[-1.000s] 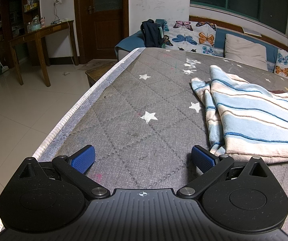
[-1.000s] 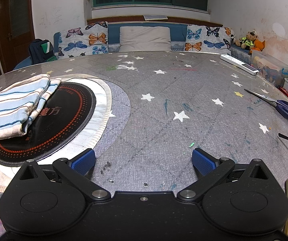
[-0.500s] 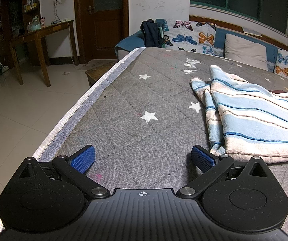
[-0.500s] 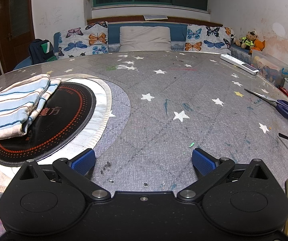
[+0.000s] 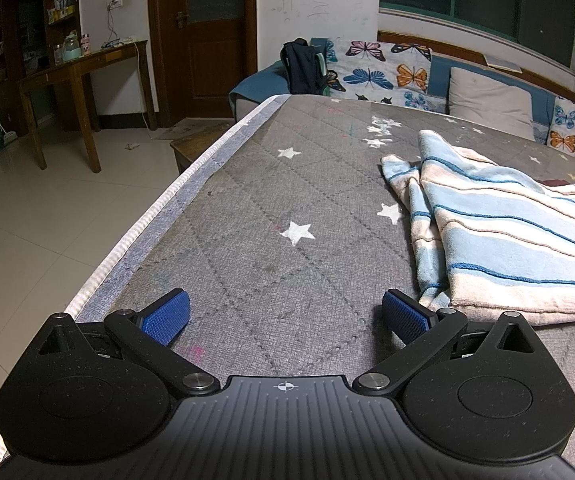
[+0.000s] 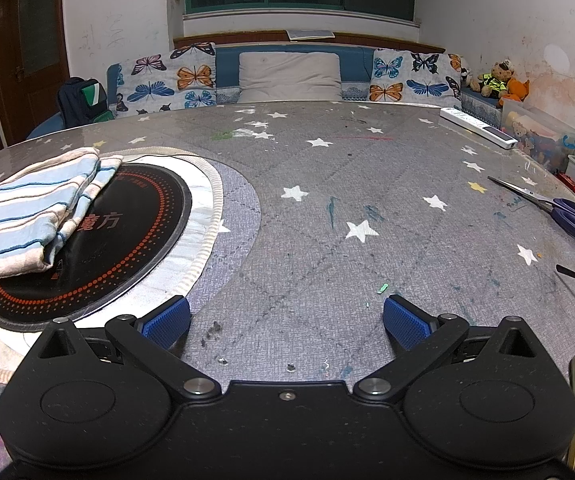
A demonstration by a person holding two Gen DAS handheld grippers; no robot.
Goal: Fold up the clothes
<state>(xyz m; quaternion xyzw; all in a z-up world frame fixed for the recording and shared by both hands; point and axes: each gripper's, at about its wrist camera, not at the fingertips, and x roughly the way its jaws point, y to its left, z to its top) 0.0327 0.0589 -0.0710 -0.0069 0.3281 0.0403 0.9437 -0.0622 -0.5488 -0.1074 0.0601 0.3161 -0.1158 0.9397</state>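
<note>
My left hand-held gripper (image 5: 285, 314) and right hand-held gripper (image 6: 286, 316) rested wide open, empty, flanking the folded striped garment (image 5: 519, 240) on the surface (image 6: 327, 216), presumably between folds

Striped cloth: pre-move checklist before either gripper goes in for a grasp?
1. Left gripper open, nothing between fingers: ok.
2. Right gripper open, nothing held: ok.
3. Striped cloth in view, near edge just beyond left gripper's right finger: ok.
4. Cloth lying flat, single layer: not ok, it is bunched with layers overlapping.
5. Cloth clear of black round plate: not ok, it lies partly on it.
6. Scissors away from cloth, far right: ok.
</note>
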